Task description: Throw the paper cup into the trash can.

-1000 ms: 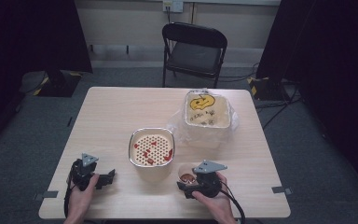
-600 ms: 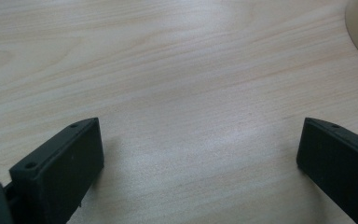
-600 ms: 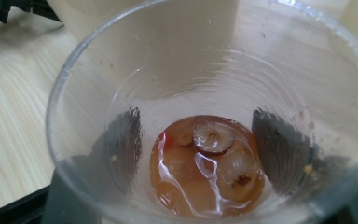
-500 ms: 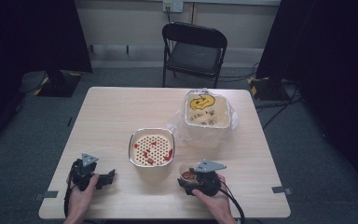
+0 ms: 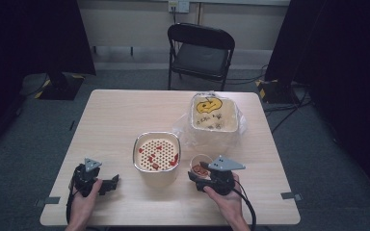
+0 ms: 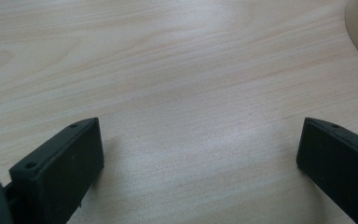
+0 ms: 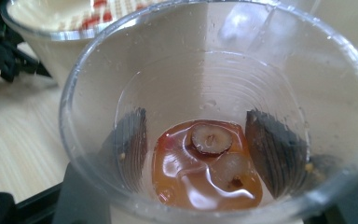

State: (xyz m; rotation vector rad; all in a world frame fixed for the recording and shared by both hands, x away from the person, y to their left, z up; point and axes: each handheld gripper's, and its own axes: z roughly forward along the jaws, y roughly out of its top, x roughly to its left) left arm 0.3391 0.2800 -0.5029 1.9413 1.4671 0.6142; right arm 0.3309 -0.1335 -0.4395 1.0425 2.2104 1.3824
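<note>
High view: a pale wooden table [image 5: 125, 115] stands on grey carpet, a black folding chair [image 5: 200, 50] behind its far edge and dark curtains to either side. Near the far right corner sits a large plastic-lined tub [image 5: 214, 120]; at the centre, a metal-rimmed strainer bowl [image 5: 156, 156] with red pieces. By the near edge, right of centre, the right gripper [image 5: 198, 179] grips a clear plastic cup [image 5: 200, 166]; its jaws have just been closing and now press the cup's lower wall. The right gripper view shows orange liquid and fruit [image 7: 209, 161] at the cup's bottom. The cup looks light, thin and easily crushed, its contents spillable; a gentle low grip, kept upright, seems best. The left gripper [image 5: 110, 183] rests near the near left corner, jaws wide, holding nothing.
</note>
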